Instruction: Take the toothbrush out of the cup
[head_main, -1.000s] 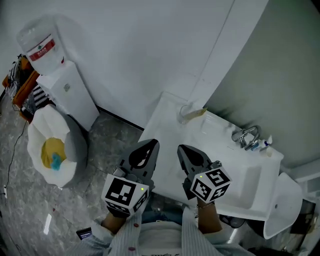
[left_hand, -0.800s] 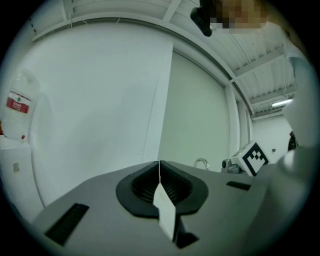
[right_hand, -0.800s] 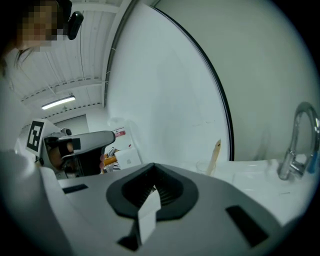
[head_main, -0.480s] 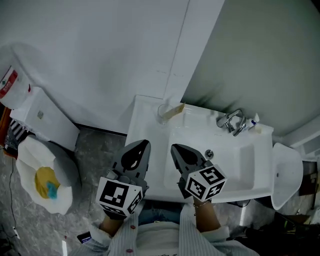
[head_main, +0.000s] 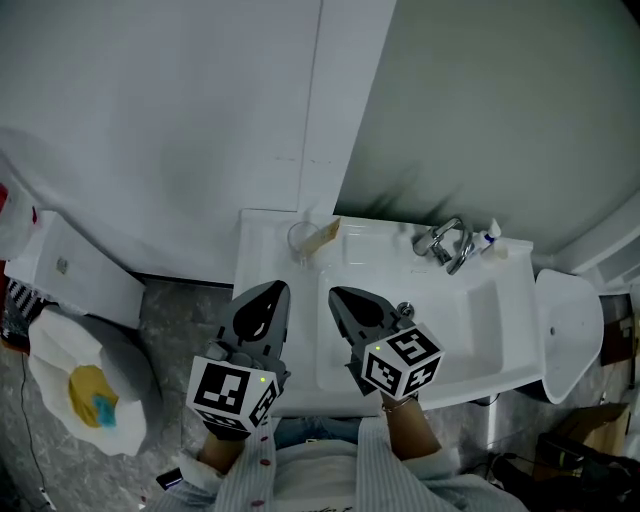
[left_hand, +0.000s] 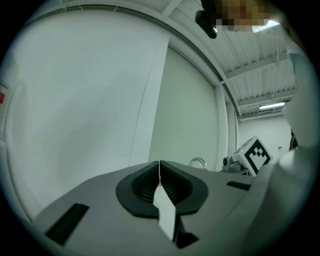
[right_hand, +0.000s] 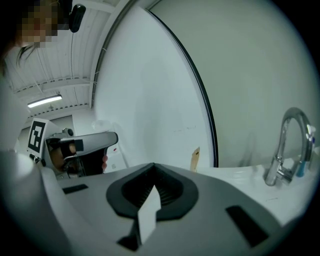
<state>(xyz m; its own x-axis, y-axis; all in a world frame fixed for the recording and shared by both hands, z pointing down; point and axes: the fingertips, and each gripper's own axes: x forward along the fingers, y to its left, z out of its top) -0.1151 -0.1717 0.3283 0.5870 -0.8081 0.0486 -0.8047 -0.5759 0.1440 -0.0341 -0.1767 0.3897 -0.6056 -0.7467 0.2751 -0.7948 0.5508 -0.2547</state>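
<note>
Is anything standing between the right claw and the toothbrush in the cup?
Nothing visible. The toothbrush leans in the cup at the back left of the sink; only bare white rim lies between it and the shut, empty right claw.

cup (head_main: 299, 241) on back-left corner of sink (head_main: 505, 300), toothbrush (head_main: 326, 232) standing in it. faucet (head_main: 443, 243) right of cup, at back rim. bin (head_main: 75, 385) on floor (head_main: 170, 330), left of sink.
</note>
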